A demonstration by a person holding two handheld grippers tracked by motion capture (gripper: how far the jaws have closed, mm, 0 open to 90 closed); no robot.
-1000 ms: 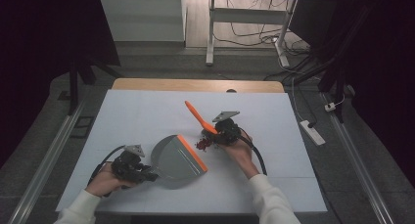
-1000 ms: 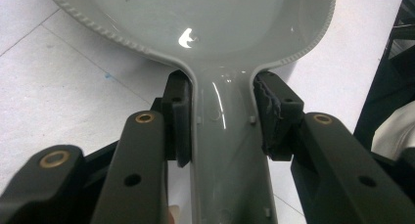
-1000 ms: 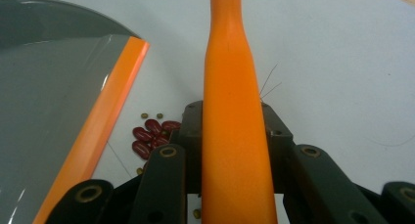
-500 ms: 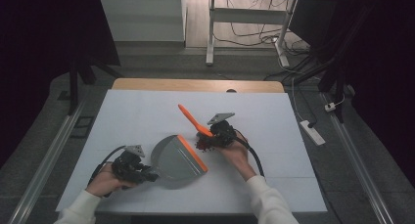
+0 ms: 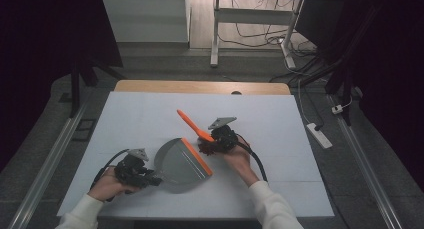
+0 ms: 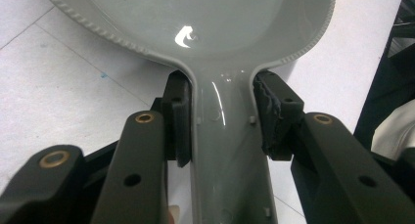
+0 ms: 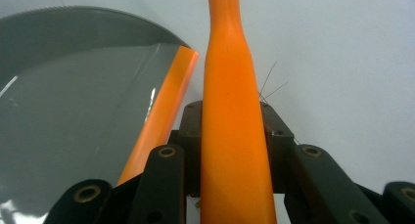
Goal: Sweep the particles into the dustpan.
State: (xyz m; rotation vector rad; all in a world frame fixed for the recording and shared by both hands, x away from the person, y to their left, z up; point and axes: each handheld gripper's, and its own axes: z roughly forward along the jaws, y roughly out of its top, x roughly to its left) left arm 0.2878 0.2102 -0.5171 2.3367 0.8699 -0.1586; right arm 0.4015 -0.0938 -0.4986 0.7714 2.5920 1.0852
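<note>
A grey dustpan (image 5: pixel 177 164) with an orange lip (image 5: pixel 196 156) lies on the white table (image 5: pixel 280 119), its handle (image 6: pixel 225 136) clamped between the pads of my left gripper (image 5: pixel 150 179), which is shut on it. In the right gripper view the pan (image 7: pixel 63 97) and its orange lip (image 7: pixel 159 114) sit just left of the jaws. My right gripper (image 5: pixel 212 141) is shut on an orange brush (image 5: pixel 192 126) whose handle (image 7: pixel 230 111) points up and away. The dark bristles (image 5: pixel 205 148) hang beside the pan's lip.
The table's wooden far edge (image 5: pixel 200 86) has a small dark knob (image 5: pixel 236 93). A white power strip (image 5: pixel 318 135) lies on the floor to the right. Table legs and cables (image 5: pixel 250 29) stand beyond the table.
My right gripper has carried the brush leftward and nearer to the dustpan's orange lip. The left gripper and dustpan have stayed in place.
</note>
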